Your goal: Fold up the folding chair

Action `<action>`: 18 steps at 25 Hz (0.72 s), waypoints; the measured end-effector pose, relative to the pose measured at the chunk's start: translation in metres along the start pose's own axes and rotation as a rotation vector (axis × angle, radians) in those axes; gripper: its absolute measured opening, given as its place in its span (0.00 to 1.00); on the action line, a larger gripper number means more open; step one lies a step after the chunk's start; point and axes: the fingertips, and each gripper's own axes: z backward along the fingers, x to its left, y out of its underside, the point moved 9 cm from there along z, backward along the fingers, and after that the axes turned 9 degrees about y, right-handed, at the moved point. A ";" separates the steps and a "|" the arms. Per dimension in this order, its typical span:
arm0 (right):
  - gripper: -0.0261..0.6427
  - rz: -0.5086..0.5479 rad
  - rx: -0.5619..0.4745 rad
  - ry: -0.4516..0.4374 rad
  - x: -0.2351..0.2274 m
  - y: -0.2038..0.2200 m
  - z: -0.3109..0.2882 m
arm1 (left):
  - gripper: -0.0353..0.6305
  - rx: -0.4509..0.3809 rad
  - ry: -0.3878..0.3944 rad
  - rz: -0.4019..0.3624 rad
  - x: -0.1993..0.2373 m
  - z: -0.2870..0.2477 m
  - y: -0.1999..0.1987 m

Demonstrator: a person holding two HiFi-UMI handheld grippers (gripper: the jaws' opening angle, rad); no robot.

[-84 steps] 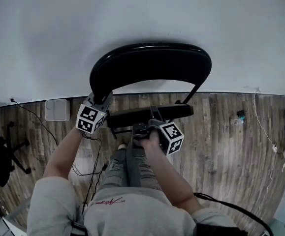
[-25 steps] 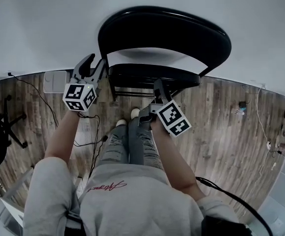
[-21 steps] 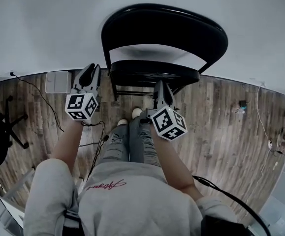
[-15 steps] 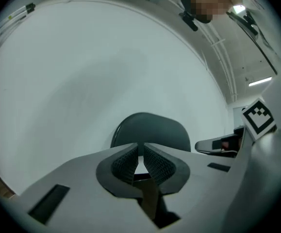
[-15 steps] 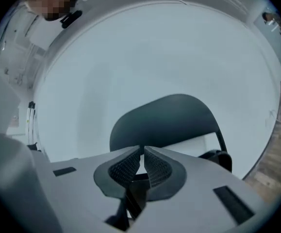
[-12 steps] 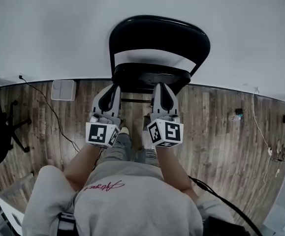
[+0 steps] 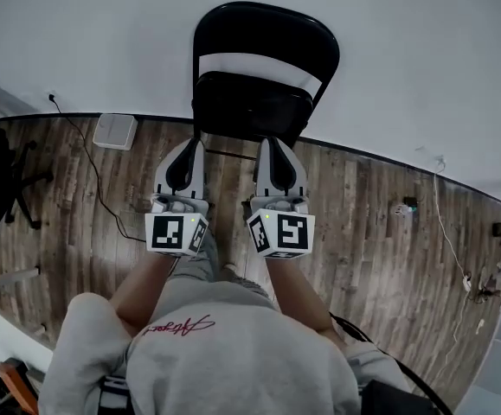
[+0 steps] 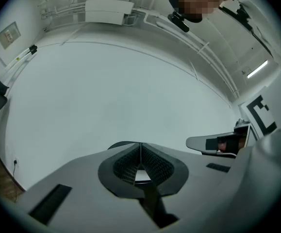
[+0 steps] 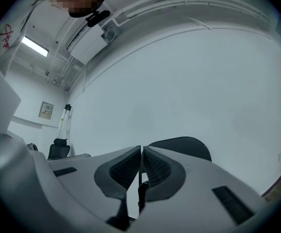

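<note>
Drawn back from the folding chair (image 7: 248,104), left tool (image 7: 189,147) and right tool (image 7: 272,145) have just closed on nothing

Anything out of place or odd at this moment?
Nothing stands out. The black metal folding chair stands upright by the white wall, apparently folded. The left gripper and the right gripper are shut and hold nothing.

Left claw (image 7: 187,144) and right claw (image 7: 272,143) side by side, level, jaws just closed, empty.

Dim even light, fisheye warp, dark vignetted gripper-view corners
</note>
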 end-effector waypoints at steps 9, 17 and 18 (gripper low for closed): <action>0.08 0.009 -0.018 -0.059 0.014 -0.036 0.084 | 0.09 -0.029 0.018 0.053 -0.057 0.073 -0.043; 0.07 0.039 -0.050 -0.013 0.042 -0.054 0.110 | 0.09 0.006 0.133 0.057 -0.066 0.105 -0.064; 0.07 0.040 -0.051 -0.007 0.045 -0.054 0.111 | 0.09 0.007 0.142 0.058 -0.065 0.106 -0.064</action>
